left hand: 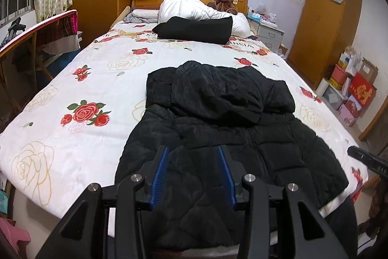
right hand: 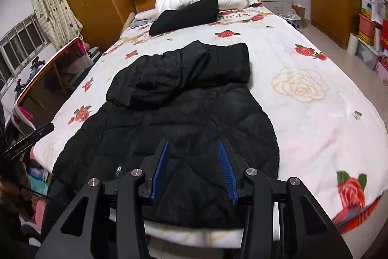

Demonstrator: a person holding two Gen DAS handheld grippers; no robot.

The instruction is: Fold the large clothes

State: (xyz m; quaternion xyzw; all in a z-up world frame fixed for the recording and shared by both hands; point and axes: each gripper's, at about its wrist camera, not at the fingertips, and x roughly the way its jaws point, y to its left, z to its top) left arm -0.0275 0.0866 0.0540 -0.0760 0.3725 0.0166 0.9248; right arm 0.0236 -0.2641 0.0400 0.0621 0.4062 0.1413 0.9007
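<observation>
Black quilted fabric fills the space just ahead of both grippers: one padded jacket lies along the floral bedspread, its hood end farthest from the fingers and its hem hanging over the bed edge beneath them. The sides look narrowed inward, so I judge the lengthwise folds done and the crosswise fold, hem toward hood, still to make. The left gripper hangs above the hem with jaws partly apart and nothing between them. The right gripper is likewise partly open and empty, over the hem's other side. Well beyond the jacket lies one folded black garment. Counted: two black garments, two grippers, one teddy bear by the headboard.
</observation>
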